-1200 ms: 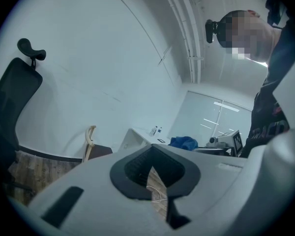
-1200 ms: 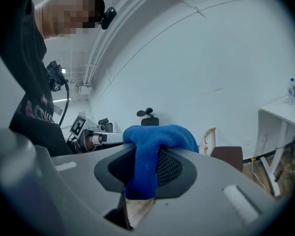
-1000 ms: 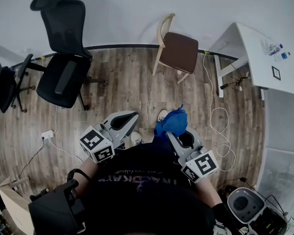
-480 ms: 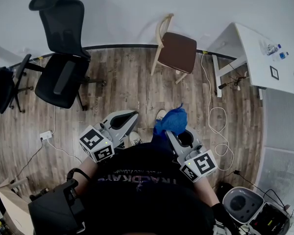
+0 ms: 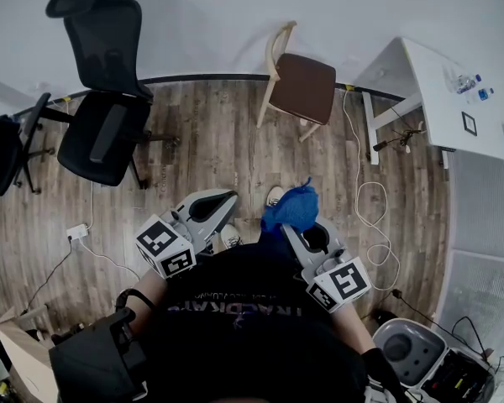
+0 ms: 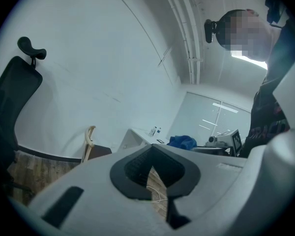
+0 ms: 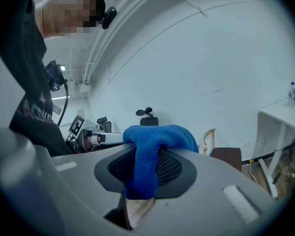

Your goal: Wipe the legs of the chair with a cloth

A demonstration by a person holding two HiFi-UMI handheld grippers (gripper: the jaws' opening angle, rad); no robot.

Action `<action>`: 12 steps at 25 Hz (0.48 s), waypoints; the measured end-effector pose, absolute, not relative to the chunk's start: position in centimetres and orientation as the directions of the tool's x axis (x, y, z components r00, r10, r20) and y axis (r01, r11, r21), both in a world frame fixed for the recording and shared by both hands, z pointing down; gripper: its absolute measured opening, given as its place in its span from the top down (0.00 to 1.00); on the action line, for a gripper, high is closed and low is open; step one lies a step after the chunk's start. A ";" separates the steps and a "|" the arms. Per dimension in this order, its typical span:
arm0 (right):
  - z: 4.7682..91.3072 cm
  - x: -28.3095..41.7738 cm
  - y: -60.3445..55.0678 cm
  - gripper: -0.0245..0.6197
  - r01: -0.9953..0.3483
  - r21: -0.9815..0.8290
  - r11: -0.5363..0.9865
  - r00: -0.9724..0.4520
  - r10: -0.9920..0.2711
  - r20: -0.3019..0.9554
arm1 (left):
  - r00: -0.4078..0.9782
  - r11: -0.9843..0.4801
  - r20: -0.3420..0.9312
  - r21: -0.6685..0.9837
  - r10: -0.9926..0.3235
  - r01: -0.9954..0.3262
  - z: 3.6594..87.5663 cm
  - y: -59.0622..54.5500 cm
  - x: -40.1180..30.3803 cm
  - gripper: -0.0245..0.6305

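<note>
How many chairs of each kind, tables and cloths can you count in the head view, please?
Black office chairs: 2 (one cut off by the left edge)
Wooden chair: 1
White table: 1
Blue cloth: 1
Total: 5

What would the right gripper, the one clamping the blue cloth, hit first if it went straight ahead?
Probably nothing nearby: the right gripper points across wooden floor toward the black office chair by the white wall; depth is unclear.
</note>
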State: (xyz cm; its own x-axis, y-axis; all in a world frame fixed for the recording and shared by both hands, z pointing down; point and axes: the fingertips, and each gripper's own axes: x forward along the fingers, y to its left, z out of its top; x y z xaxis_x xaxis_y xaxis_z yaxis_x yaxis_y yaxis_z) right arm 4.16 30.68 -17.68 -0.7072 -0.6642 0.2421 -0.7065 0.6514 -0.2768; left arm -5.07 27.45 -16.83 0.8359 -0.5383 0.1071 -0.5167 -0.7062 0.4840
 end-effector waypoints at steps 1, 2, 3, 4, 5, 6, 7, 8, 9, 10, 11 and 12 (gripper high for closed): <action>-17.6 4.1 30.7 0.81 -0.706 -0.279 0.651 -0.708 -0.663 0.242 | 0.836 -0.706 0.109 0.483 -0.538 -0.518 -16.8 27.5 -5.1 0.95; -17.6 4.0 30.7 0.81 -0.705 -0.280 0.652 -0.709 -0.662 0.242 | 0.835 -0.705 0.111 0.483 -0.539 -0.519 -16.7 27.5 -5.1 0.95; -17.5 3.9 30.7 0.81 -0.703 -0.280 0.653 -0.710 -0.661 0.242 | 0.834 -0.704 0.112 0.483 -0.540 -0.521 -16.6 27.6 -5.2 0.95; -17.5 3.8 30.7 0.81 -0.702 -0.281 0.654 -0.712 -0.659 0.243 | 0.833 -0.702 0.112 0.484 -0.541 -0.521 -16.6 27.6 -5.3 0.95; -17.5 3.7 30.7 0.81 -0.701 -0.281 0.655 -0.712 -0.658 0.243 | 0.832 -0.701 0.110 0.486 -0.543 -0.522 -16.6 27.6 -5.4 0.95; -17.4 3.6 30.6 0.81 -0.701 -0.281 0.655 -0.713 -0.658 0.244 | 0.832 -0.699 0.109 0.488 -0.545 -0.522 -16.5 27.5 -5.5 0.95; -17.4 3.5 30.6 0.81 -0.701 -0.282 0.655 -0.712 -0.658 0.244 | 0.831 -0.699 0.110 0.488 -0.545 -0.523 -16.5 27.5 -5.6 0.95; -17.4 3.5 30.7 0.81 -0.702 -0.282 0.654 -0.712 -0.658 0.245 | 0.831 -0.699 0.111 0.488 -0.545 -0.523 -16.5 27.5 -5.6 0.95; -17.4 3.5 30.7 0.81 -0.702 -0.283 0.654 -0.712 -0.658 0.245 | 0.831 -0.699 0.112 0.487 -0.544 -0.524 -16.5 27.6 -5.6 0.95; -17.4 3.5 30.7 0.81 -0.702 -0.284 0.653 -0.712 -0.658 0.245 | 0.832 -0.700 0.113 0.486 -0.544 -0.524 -16.5 27.6 -5.6 0.95; -17.4 3.5 30.7 0.81 -0.702 -0.284 0.653 -0.711 -0.659 0.246 | 0.832 -0.700 0.113 0.485 -0.543 -0.523 -16.6 27.6 -5.6 0.95; -17.4 3.5 30.7 0.81 -0.703 -0.284 0.653 -0.711 -0.659 0.246 | 0.833 -0.702 0.113 0.485 -0.542 -0.522 -16.6 27.6 -5.6 0.95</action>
